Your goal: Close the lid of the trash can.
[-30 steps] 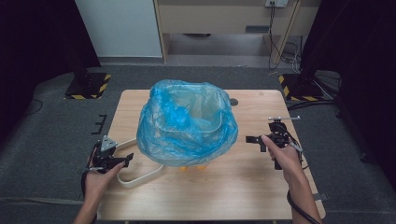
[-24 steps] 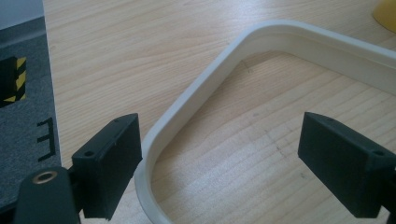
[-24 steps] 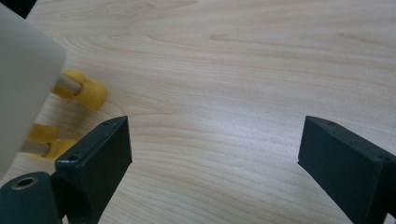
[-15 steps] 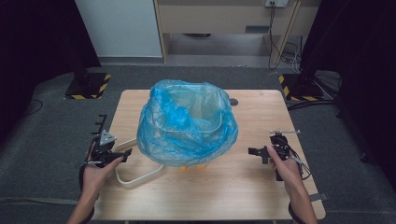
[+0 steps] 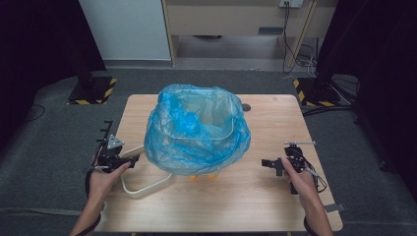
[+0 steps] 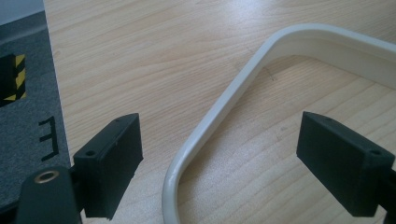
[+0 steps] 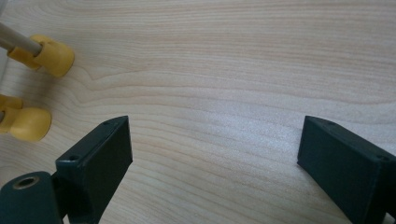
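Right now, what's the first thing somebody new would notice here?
A big crinkly blue plastic bag draped over a white bin sits in the middle of the wooden table. A white loop handle lies at its left, between the open left tool jaws, and two yellow feet peek out underneath.

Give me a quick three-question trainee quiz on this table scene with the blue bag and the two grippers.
1. True or false: the left gripper has its jaws shut on the white ring.
2. Which of these covers the bin? A) a blue plastic bag B) a grey towel C) a metal lid
3. Fill in: the feet seen in the right gripper view are coloured ____.

Key
1. False: the jaws stand open, with the ring lying on the table between them, untouched.
2. A: the blue plastic bag drapes over it.
3. Yellow. The right gripper is open over bare wood.
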The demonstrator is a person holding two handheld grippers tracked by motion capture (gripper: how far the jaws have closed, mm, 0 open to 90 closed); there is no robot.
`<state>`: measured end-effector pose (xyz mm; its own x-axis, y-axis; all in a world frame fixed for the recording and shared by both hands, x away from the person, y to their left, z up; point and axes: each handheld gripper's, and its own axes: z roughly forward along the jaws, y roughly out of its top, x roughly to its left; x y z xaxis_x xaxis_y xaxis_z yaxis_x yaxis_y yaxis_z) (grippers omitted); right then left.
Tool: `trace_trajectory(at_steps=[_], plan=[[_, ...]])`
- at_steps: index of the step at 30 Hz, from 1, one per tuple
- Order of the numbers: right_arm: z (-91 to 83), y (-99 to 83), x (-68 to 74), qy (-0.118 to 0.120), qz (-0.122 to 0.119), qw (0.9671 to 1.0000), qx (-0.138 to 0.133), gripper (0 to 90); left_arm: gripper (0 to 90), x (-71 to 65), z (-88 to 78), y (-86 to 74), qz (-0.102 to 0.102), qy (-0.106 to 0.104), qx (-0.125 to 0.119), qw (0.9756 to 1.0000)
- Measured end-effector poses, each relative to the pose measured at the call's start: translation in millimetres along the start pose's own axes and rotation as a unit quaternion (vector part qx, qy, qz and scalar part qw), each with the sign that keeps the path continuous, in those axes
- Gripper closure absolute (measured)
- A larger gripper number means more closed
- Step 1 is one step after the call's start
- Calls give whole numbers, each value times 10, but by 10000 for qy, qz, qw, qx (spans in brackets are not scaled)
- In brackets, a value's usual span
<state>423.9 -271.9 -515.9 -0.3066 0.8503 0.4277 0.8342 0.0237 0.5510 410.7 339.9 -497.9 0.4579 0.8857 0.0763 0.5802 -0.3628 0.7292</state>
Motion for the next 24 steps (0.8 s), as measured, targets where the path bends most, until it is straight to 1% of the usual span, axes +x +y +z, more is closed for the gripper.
trace_trajectory(at_steps=[2, 3, 4, 7, 12, 16, 20, 22, 24], plan=[[12, -18, -5, 7, 5, 10000, -6, 104, 157, 19, 3, 7, -9, -16, -17, 10000], [12, -20, -5, 21, 14, 10000, -19, 104, 175, 29, 6, 6, -57, -65, -78, 9999], [14, -21, -7, 27, 2, 10000, -38, 104, 194, 40, 6, 6, -85, -91, -87, 9999], [14, -27, -17, 55, 0, 10000, -69, 105, 257, 63, 12, -9, -32, -68, -92, 9999], [11, -34, -19, 70, -14, 9999, -88, 104, 326, 118, 26, -71, -107, -73, -86, 9999], [12, -44, -16, 62, -16, 9999, -120, 98, 360, 152, 23, -133, -126, -84, -68, 9999], [21, -65, -3, 71, -110, 9998, -165, 80, 380, 176, 14, -179, -183, -78, -70, 9998], [26, -70, 1, 48, -183, 9997, -175, 78, 394, 183, 9, -196, -181, -76, -59, 9998], [28, -69, 2, 32, -189, 9997, -173, 77, 414, 190, 5, -206, -132, -79, -28, 9999]])
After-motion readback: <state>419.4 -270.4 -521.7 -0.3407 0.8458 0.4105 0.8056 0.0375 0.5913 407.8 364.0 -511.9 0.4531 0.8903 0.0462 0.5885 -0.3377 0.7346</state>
